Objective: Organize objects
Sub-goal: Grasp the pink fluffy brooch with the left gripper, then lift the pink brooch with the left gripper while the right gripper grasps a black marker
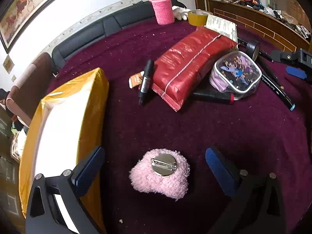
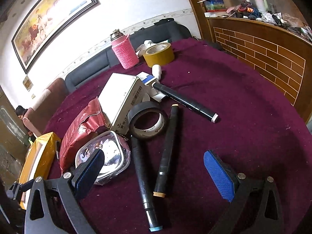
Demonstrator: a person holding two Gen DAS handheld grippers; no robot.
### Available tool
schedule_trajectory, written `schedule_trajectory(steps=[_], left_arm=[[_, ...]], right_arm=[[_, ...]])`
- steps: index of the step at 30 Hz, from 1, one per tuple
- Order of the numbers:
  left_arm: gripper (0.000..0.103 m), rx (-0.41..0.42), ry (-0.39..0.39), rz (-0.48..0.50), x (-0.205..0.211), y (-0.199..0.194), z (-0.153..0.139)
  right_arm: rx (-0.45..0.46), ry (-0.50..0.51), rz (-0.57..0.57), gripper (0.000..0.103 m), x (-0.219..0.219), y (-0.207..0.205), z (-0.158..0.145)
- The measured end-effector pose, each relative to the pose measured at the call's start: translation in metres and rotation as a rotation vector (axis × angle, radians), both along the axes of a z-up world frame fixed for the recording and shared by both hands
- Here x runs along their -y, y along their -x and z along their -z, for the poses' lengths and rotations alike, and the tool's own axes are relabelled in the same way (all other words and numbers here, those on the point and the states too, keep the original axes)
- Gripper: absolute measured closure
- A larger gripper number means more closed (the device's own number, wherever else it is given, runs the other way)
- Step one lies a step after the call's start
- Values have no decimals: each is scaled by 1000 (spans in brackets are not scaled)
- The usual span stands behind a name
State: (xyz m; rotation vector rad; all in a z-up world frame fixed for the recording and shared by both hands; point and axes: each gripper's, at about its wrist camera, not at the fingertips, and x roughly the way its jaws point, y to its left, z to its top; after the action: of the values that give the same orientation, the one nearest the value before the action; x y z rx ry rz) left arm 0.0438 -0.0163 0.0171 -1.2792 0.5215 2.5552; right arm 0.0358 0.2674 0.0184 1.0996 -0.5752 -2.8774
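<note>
My left gripper gapes wide, empty, around the fluffy pink brooch on the maroon tablecloth. My right gripper, wide open, empty, straddles two black markers.

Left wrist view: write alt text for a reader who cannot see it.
The open left gripper hovers over a fluffy pink brooch lying pin-side up on a maroon tablecloth, its fingers on either side without touching it. A yellow-wrapped box sits to the left; farther back lie a red foil pouch, a black marker and a clear cartoon pouch.
</note>
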Motion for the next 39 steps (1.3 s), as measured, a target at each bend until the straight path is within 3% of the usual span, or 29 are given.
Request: schedule_trajectory(steps=[3, 4, 6, 8, 11, 22, 29, 35, 39], left_arm=[[1, 42, -15, -4, 2, 4, 8], [6, 61, -33, -2, 2, 6, 9], [21, 99, -116, 9, 8, 6, 8], [49, 116, -170, 7, 14, 6, 7], [62, 115, -189, -9, 20, 4, 4], [66, 44, -320, -26, 42, -12, -27], [66, -3, -402, -19, 48, -34, -57], [66, -30, -392, 13, 37, -50, -63], [66, -8, -393, 24, 30, -50, -56]], right_arm=[[12, 5, 2, 0, 1, 3, 2], [15, 7, 5, 0, 1, 3, 3], [19, 5, 9, 0, 1, 4, 4], [23, -2, 10, 0, 1, 4, 4], [30, -16, 7, 0, 5, 6, 6], [21, -103, -7, 0, 18, 6, 4], [32, -94, 6, 0, 8, 4, 1], [98, -139, 31, 0, -13, 0, -5], [118, -207, -32, 1, -2, -6, -9]])
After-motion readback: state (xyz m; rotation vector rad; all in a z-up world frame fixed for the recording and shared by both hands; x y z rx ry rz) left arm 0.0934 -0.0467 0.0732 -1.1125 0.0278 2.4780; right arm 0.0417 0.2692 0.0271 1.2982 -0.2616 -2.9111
